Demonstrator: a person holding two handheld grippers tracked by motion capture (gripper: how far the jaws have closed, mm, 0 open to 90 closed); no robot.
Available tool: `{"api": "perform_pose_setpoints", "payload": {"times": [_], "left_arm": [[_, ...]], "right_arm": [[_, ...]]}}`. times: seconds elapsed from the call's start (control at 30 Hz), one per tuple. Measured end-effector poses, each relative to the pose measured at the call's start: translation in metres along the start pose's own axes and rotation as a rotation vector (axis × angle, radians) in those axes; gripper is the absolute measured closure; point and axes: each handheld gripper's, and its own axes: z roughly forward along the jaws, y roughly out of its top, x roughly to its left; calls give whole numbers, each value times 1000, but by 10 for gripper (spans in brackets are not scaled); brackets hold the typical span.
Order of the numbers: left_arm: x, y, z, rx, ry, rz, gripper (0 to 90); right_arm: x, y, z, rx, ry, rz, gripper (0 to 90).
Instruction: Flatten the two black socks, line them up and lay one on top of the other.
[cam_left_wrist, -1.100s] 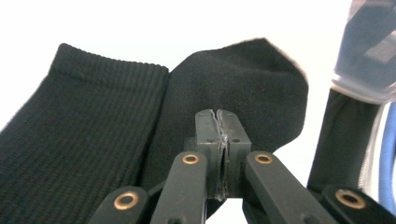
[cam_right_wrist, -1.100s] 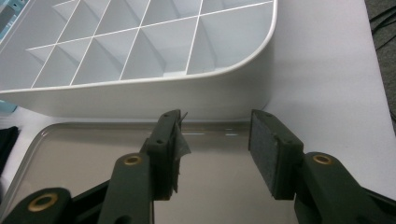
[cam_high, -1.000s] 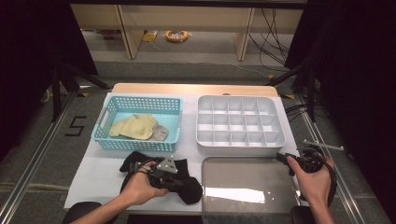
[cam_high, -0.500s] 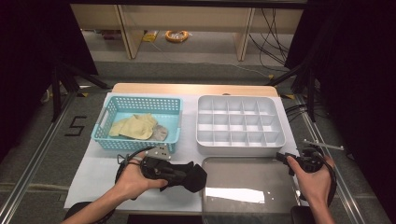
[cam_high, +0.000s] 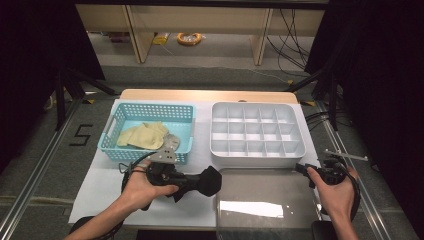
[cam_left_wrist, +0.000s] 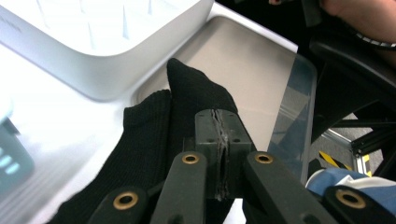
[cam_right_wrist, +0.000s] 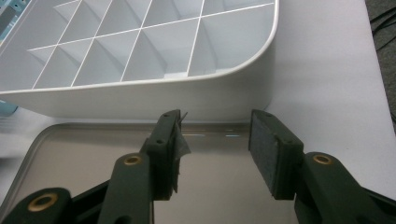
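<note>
A black sock (cam_high: 209, 181) hangs just above the white table cover, at the left edge of the flat clear tray (cam_high: 265, 192). My left gripper (cam_high: 192, 180) is shut on it. In the left gripper view the jaws (cam_left_wrist: 223, 123) are pressed together on the sock's fabric (cam_left_wrist: 144, 135), which bunches around them and droops to the left. At the tray's right edge my right gripper (cam_high: 305, 170) is held still. Its jaws (cam_right_wrist: 215, 140) stand open over the tray's far rim (cam_right_wrist: 93, 128), with nothing between them.
A white compartment box (cam_high: 257, 150) sits behind the clear tray, and its front wall (cam_right_wrist: 140, 98) is close ahead of the right gripper. A blue basket (cam_high: 145, 111) at the left holds beige cloths (cam_high: 142, 135). The table's front edge is near both hands.
My left gripper has lifted the black sock off the table and carried it right, toward the clear tray. The right gripper has stayed where it was.
</note>
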Motion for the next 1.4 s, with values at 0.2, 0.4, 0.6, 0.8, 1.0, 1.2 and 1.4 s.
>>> {"api": "perform_pose_setpoints", "payload": {"times": [0.2,0.4,0.6,0.8,1.0,1.2,1.4], "left_arm": [[-3,3,0,-31,-5,4,877],[-1,2,0,-113,-13,18,877],[0,1,-2,-190,-32,16,877],[-2,5,-7,-245,-36,33,877],[-5,8,-7,-274,-68,26,877],[-13,14,-7,-295,-94,46,877],[-16,17,-12,-311,-88,61,877]], "right_arm": [[1,0,0,7,-14,7,550],[0,0,0,-2,5,1,550],[0,0,0,3,1,11,550],[1,0,1,4,-10,4,550],[1,0,1,3,-13,1,550],[1,0,0,2,-6,3,550],[2,1,-2,4,-4,14,550]]}}
